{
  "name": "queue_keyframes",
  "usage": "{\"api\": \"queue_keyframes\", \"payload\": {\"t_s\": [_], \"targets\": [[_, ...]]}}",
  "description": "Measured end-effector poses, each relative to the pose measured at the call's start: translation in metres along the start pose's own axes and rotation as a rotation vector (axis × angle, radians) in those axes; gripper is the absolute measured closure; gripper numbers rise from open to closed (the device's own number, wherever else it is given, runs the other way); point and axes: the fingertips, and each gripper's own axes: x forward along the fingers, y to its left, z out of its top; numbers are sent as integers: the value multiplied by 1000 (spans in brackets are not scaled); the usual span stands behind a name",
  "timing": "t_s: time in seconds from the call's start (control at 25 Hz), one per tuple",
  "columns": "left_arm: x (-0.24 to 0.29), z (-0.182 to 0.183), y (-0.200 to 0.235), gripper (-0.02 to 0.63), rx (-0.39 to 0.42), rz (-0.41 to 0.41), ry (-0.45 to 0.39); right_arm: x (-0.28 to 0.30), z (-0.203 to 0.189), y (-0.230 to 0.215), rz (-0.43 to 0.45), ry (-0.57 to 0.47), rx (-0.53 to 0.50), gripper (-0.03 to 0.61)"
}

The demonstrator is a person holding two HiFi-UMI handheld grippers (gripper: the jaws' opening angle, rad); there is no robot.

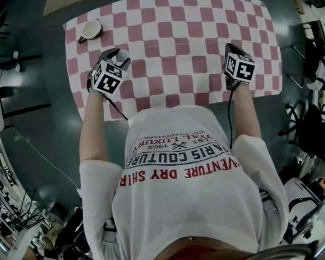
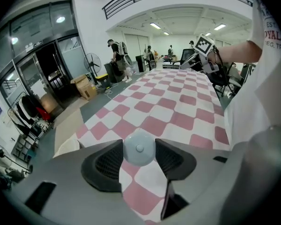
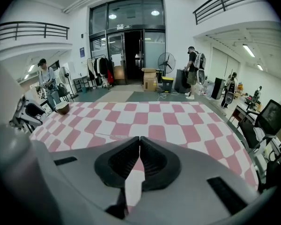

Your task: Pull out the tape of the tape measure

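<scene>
A small round pale grey tape measure sits between the pads of my left gripper, which is shut on its sides above the pink-and-white checked tablecloth. In the head view the left gripper hangs over the table's left part, and its marker cube hides the tape measure. My right gripper is over the right part of the table. Its pads meet with nothing between them, so the right gripper is shut. From the left gripper view I see the right gripper far across the cloth.
A small round bowl stands near the table's far left corner and also shows as the bowl in the right gripper view. The table's near edge is against the person's body. Chairs, a fan, boxes and people stand around the hall.
</scene>
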Motion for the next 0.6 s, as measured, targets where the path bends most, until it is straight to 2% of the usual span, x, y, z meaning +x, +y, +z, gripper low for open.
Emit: {"api": "queue_keyframes", "payload": {"t_s": [0.16,0.6], "targets": [[13,-11,-8,382,-22,-27,22,8,-17,3,-11,42,-13,545],[48,-27,-33,382,-30,-115,76,42,-47,27,81,109,-45,545]]}}
